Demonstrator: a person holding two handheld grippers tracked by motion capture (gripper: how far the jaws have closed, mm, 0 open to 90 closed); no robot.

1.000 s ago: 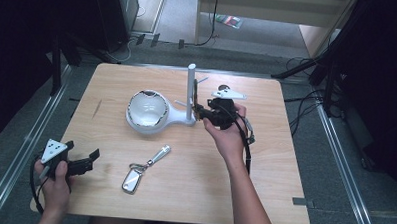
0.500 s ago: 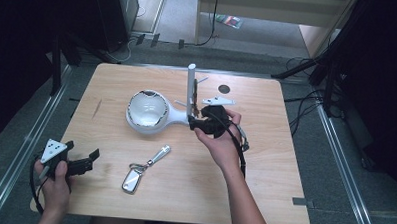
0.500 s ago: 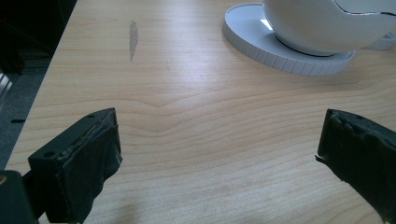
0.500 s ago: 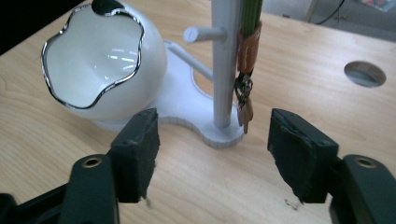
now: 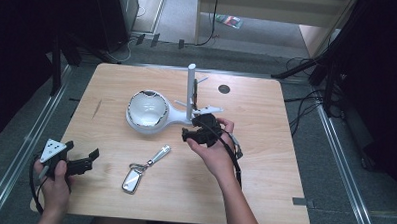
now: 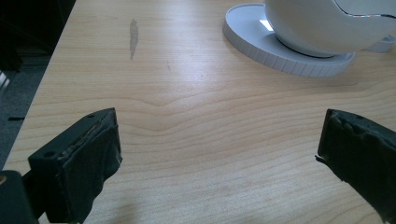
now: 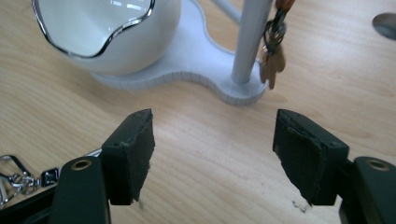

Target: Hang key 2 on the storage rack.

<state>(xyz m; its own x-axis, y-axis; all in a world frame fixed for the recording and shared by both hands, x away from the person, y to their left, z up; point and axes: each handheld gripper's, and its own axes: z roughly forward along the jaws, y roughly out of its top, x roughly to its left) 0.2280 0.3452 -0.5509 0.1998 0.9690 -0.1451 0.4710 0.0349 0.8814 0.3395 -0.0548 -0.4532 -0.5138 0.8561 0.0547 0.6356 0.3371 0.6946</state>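
white stand (image 5: 189, 94), chrome-rimmed bowl (image 5: 146, 109), brown key (image 7: 273, 60)

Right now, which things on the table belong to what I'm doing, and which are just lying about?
In the job: white key stand; brown key hanging on its post; right gripper, jaws just opened, nothing between them.
Lying about: silver keychain, untouched; dark round disc; left gripper, open, idle.
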